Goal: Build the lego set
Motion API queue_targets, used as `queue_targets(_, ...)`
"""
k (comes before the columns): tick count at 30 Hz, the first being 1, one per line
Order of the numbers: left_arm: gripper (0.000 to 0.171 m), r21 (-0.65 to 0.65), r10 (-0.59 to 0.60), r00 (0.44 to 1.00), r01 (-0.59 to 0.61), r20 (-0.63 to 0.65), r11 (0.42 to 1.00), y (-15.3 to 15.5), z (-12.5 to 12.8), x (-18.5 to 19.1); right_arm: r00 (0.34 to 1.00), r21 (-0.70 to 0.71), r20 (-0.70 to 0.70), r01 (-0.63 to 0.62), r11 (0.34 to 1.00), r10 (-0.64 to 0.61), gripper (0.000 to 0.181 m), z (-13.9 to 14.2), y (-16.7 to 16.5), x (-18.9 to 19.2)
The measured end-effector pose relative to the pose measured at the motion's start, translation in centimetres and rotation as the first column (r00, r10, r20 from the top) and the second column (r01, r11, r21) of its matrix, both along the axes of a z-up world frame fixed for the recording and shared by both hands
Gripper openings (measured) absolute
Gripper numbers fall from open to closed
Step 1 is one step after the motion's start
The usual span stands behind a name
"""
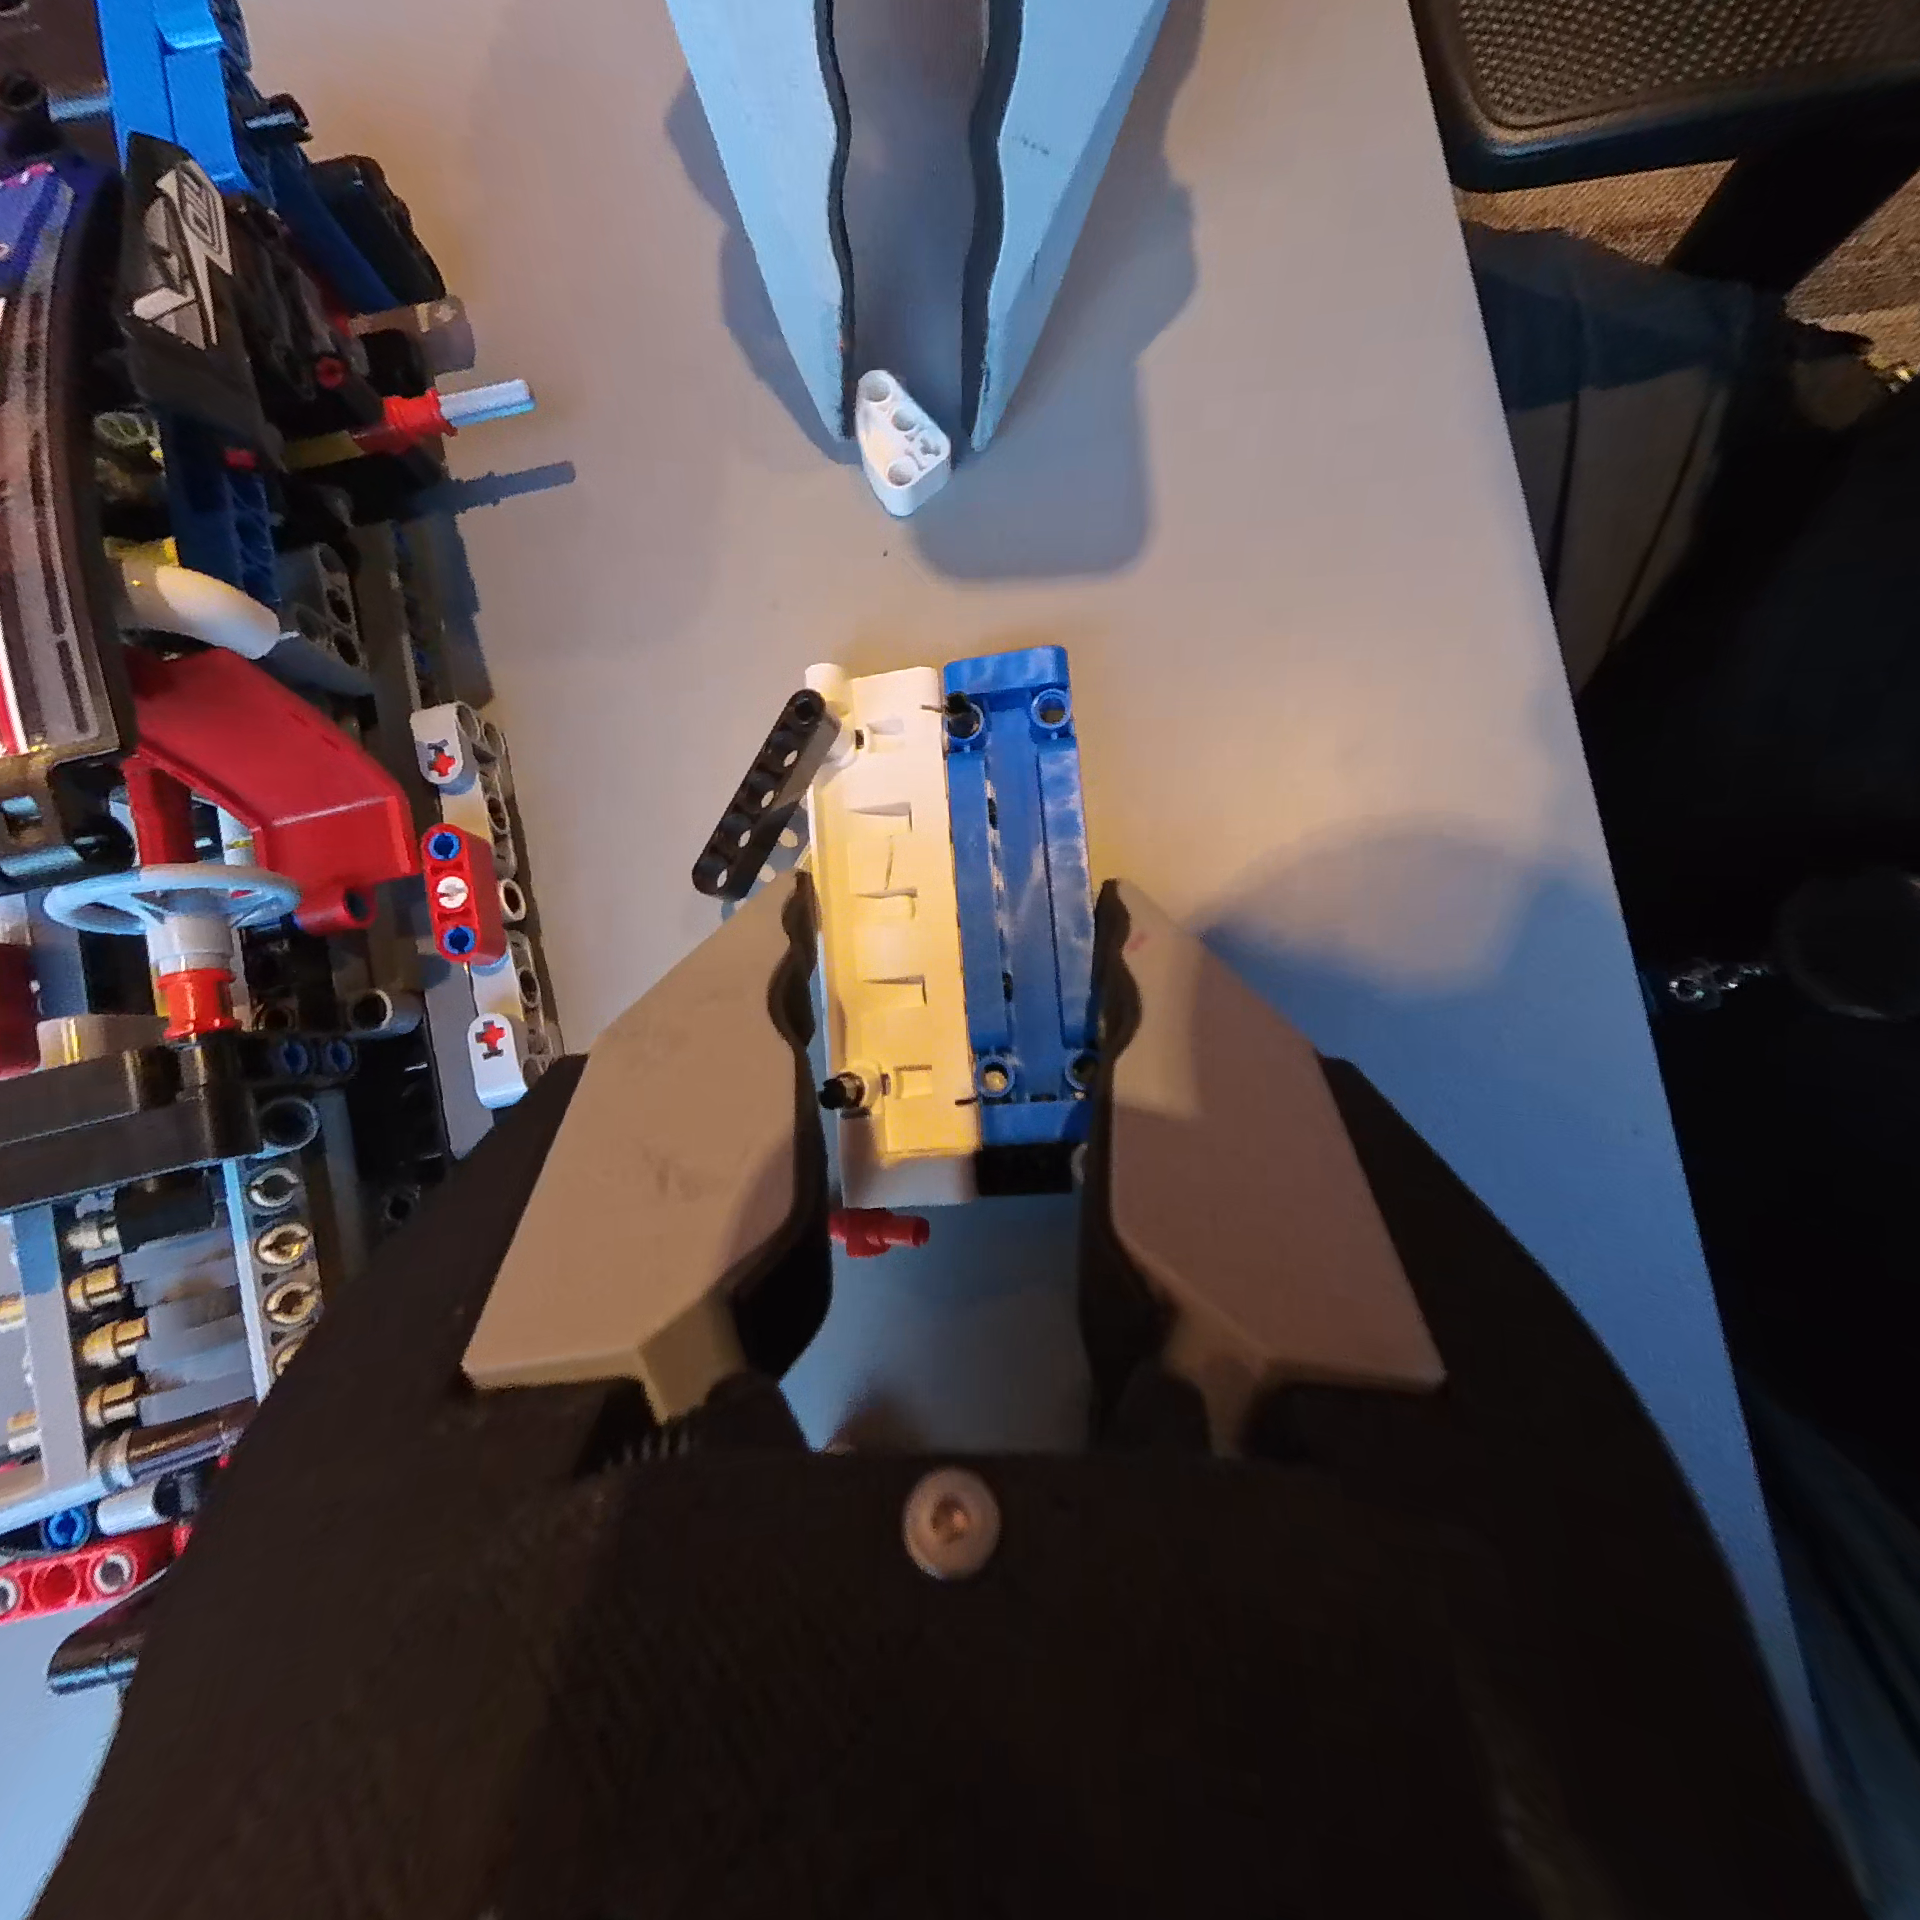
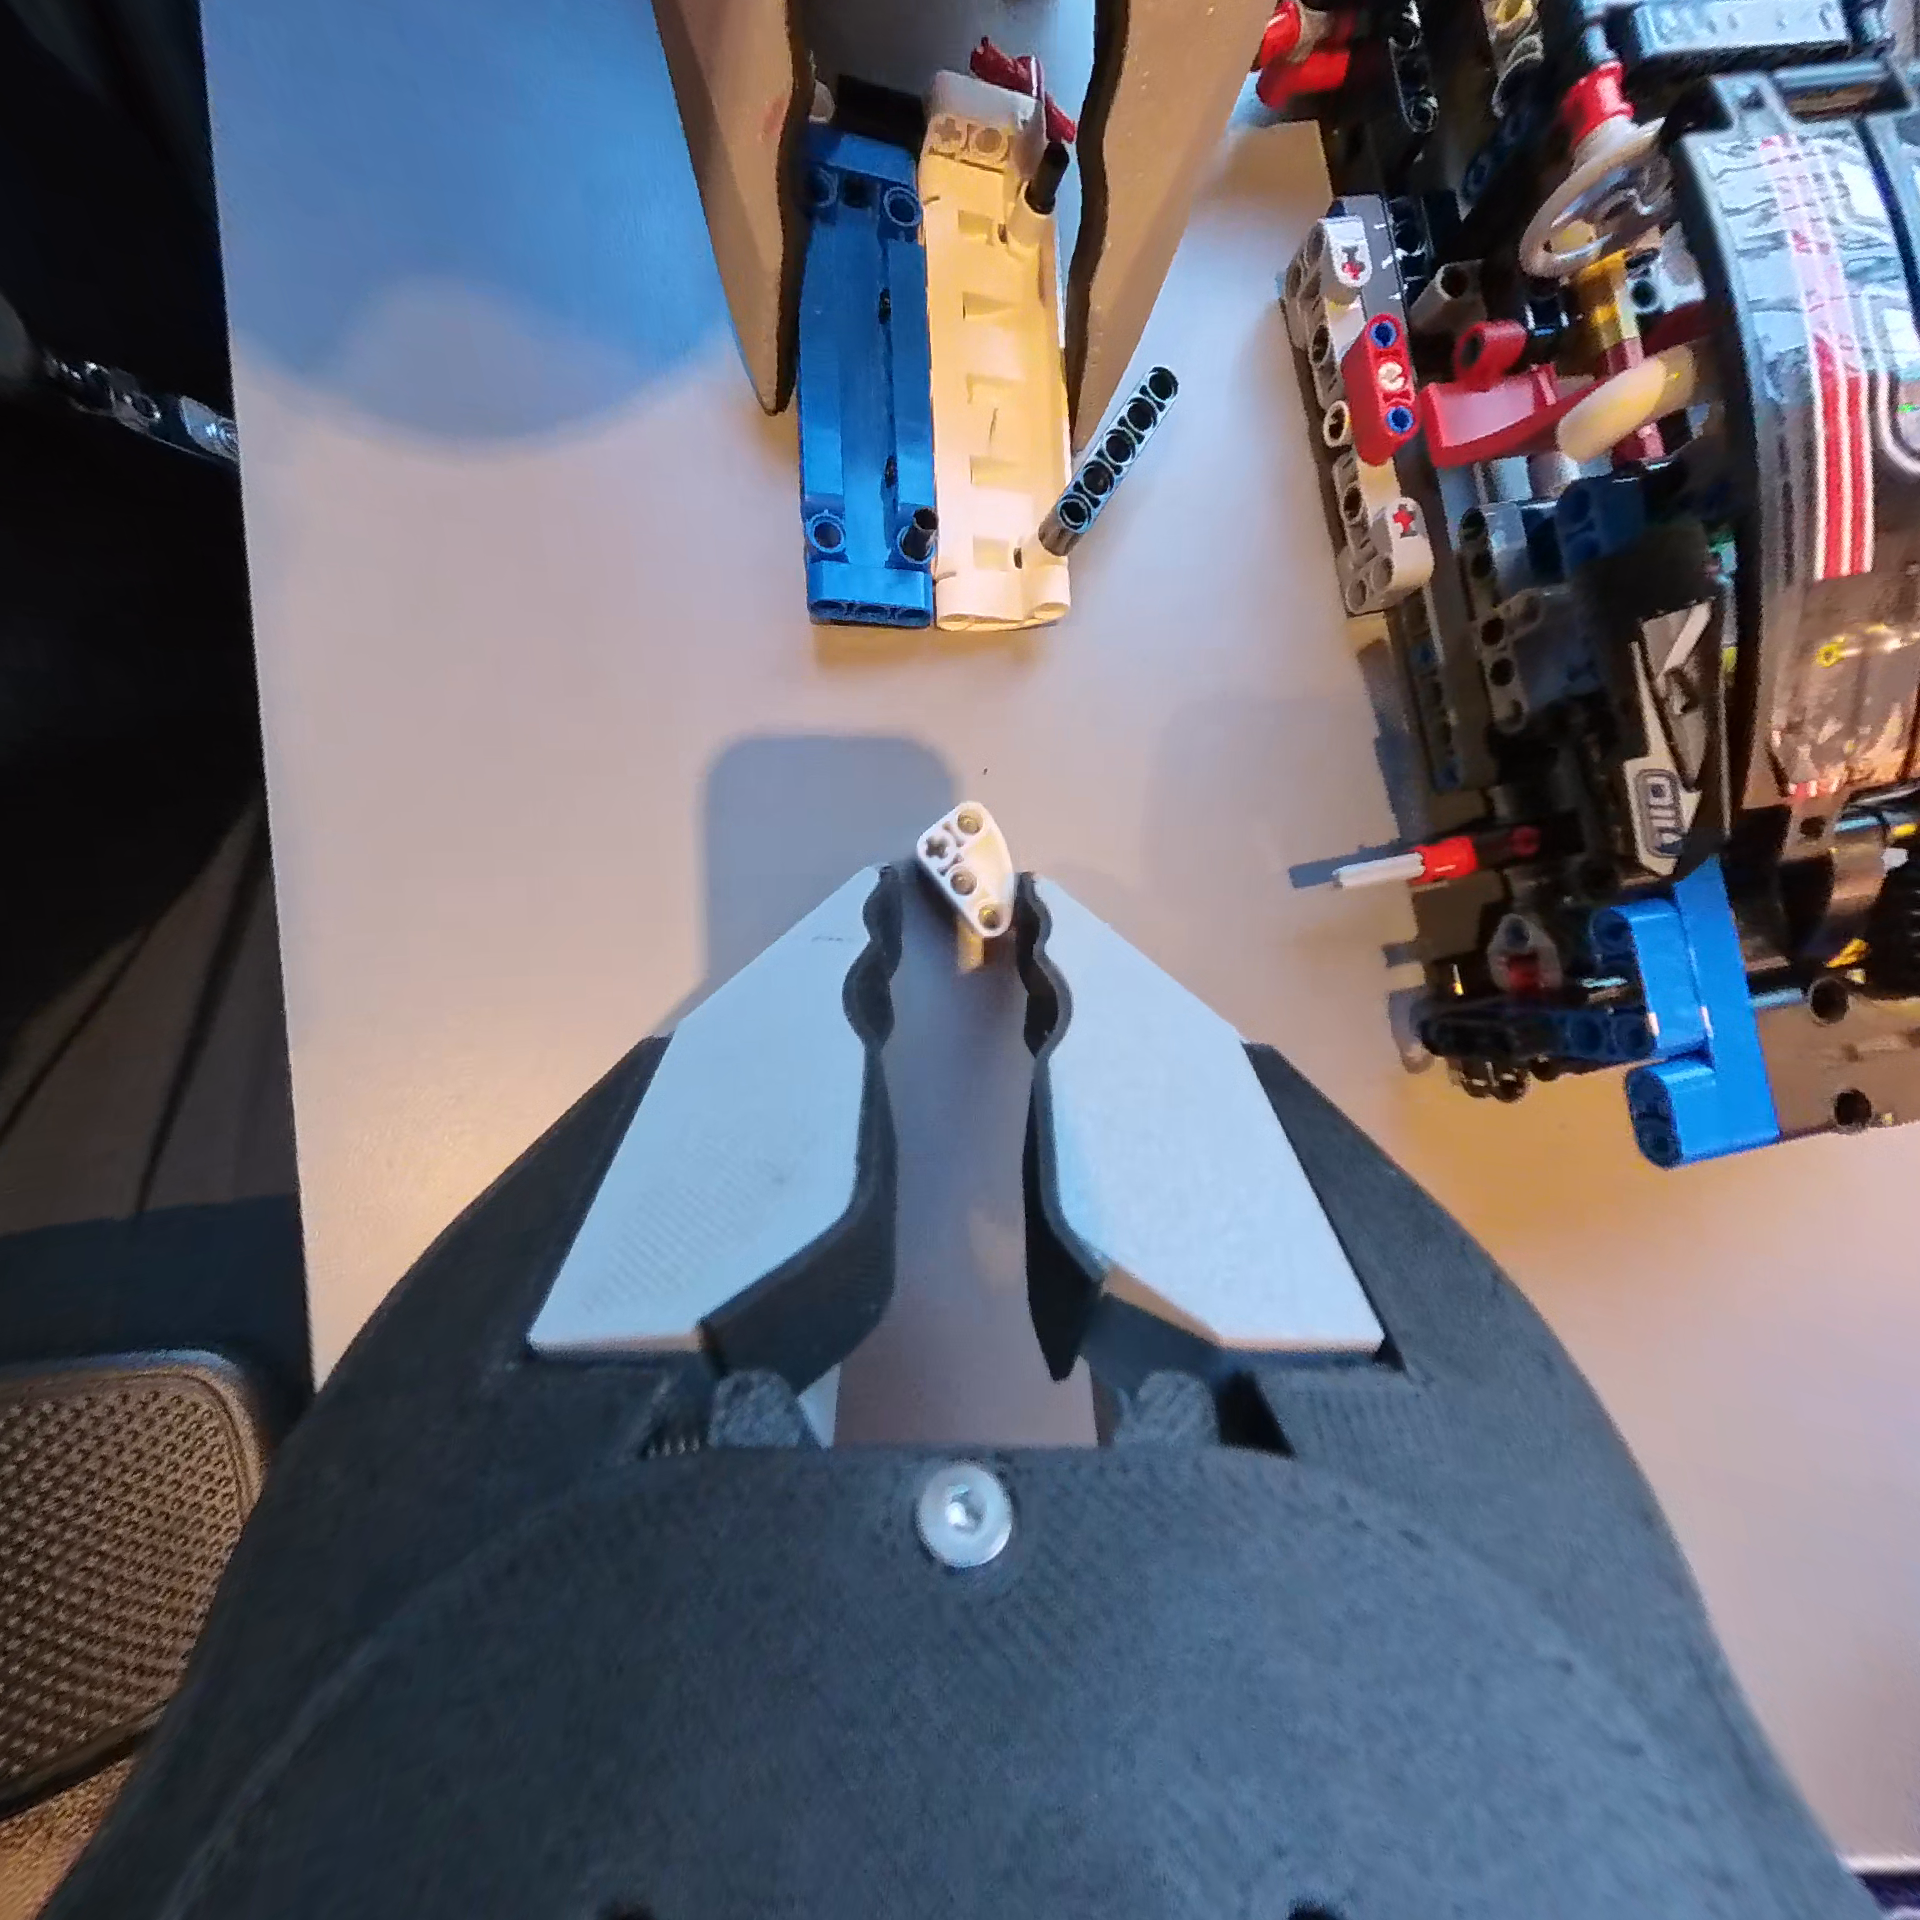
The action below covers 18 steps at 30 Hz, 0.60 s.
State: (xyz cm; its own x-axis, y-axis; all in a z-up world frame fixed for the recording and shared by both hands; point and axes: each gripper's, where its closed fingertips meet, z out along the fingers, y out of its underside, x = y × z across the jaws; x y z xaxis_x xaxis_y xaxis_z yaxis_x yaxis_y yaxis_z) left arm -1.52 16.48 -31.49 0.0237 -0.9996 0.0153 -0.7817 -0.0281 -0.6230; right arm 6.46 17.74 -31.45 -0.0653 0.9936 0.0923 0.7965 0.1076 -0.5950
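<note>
A white-and-blue panel assembly (image 1: 961, 914) lies lengthwise on the white table (image 1: 1299, 623). A black beam with several holes (image 1: 769, 795) hangs off its white side, and a red pin (image 1: 878, 1231) sticks out at its near end. My left gripper (image 1: 956, 904) is shut on the assembly, one finger on the white side and one on the blue. The assembly (image 2: 935, 364) and beam (image 2: 1117, 457) also show in the right wrist view. My right gripper (image 2: 956, 888) is shut on a small white angled piece with holes (image 2: 961, 868) and holds it above the table, facing the assembly's free end. The piece (image 1: 902, 442) also shows in the left wrist view.
A large part-built Technic car (image 1: 260, 727) in black, blue and red stands along one side of the table; it also shows in the right wrist view (image 2: 1610, 520). The table's edge runs close on the other side, with a mesh chair (image 2: 104, 1507) beyond it. The tips of one gripper are about 9 cm away from the tips of the other.
</note>
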Motion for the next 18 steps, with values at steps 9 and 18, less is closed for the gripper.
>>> queue_targets(9, 0.052, 0.003, -0.004, 1.0, 0.004, 0.0, 1.0, 0.0, 0.0, 0.3, 0.998, -0.01, -0.055, -0.002, 1.0, 0.002, 0.01, 0.4, 0.0, -1.0)
queue_targets(18, 0.056, 0.005, -0.008, 1.0, 0.008, 0.004, 1.0, -0.2, 0.0, 0.5, 0.993, -0.017, -0.108, -0.05, 0.999, 0.048, 0.01, 2.1, -1.3, -3.7)
